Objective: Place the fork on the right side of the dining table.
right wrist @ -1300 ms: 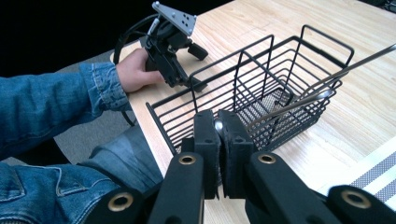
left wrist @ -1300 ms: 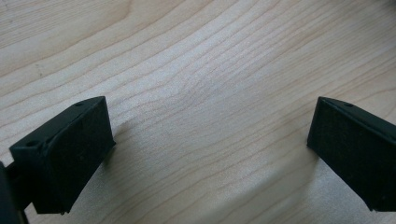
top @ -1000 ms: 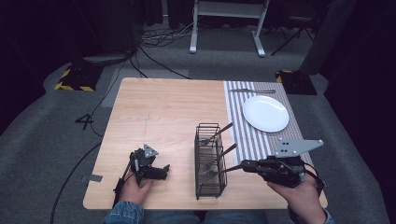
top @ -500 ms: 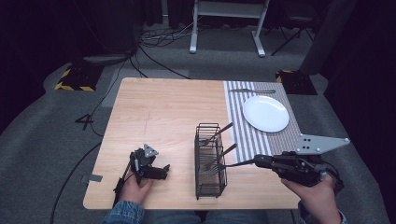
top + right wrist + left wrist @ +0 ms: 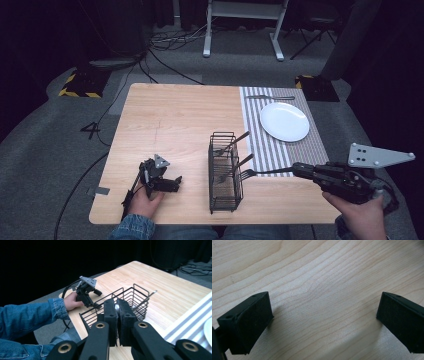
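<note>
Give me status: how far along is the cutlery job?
Done: one utensil already lies on the striped mat above the plate. In hand: the right gripper is shut on a fork by its handle, tines just outside the wire basket. Left: two more utensils stand in the basket. The left gripper rests open on the table, holding nothing.

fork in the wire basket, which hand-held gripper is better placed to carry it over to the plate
Right. The right hand-held gripper is already shut on the fork, with the plate on its side. The left hand-held gripper rests open on the table.
</note>
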`<state>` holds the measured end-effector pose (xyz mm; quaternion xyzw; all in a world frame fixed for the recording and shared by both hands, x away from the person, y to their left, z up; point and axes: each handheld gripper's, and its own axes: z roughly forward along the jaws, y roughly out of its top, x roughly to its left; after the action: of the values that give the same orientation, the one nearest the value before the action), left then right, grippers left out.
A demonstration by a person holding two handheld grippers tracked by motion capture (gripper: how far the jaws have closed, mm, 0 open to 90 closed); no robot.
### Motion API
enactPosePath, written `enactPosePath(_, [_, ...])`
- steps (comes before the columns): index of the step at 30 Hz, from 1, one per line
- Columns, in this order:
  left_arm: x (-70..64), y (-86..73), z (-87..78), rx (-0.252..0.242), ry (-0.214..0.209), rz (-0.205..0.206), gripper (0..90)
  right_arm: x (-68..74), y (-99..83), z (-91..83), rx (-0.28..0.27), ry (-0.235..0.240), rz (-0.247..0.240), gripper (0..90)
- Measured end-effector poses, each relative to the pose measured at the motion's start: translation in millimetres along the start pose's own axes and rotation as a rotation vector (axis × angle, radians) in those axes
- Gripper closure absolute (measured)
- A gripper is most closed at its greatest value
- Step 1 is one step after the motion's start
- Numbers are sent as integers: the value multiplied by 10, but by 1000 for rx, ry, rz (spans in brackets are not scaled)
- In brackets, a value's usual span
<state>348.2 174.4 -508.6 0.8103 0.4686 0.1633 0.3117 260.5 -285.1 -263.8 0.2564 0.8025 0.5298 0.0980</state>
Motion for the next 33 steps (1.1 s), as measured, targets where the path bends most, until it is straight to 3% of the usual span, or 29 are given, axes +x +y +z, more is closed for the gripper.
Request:
enactPosePath(17, [-2,-1,2,-3,-1,-4,3,-191,-9,-374,-42,-103,37,868])
enactPosePath(22, [-3,-1,1,-2,-2,-5,3,-275,-16,-404,-46,-124,53,868])
enactPosePath(33, [-2,-4,-2,-1,1,-1,3,-611,-62,-382,-43,-228,106,868])
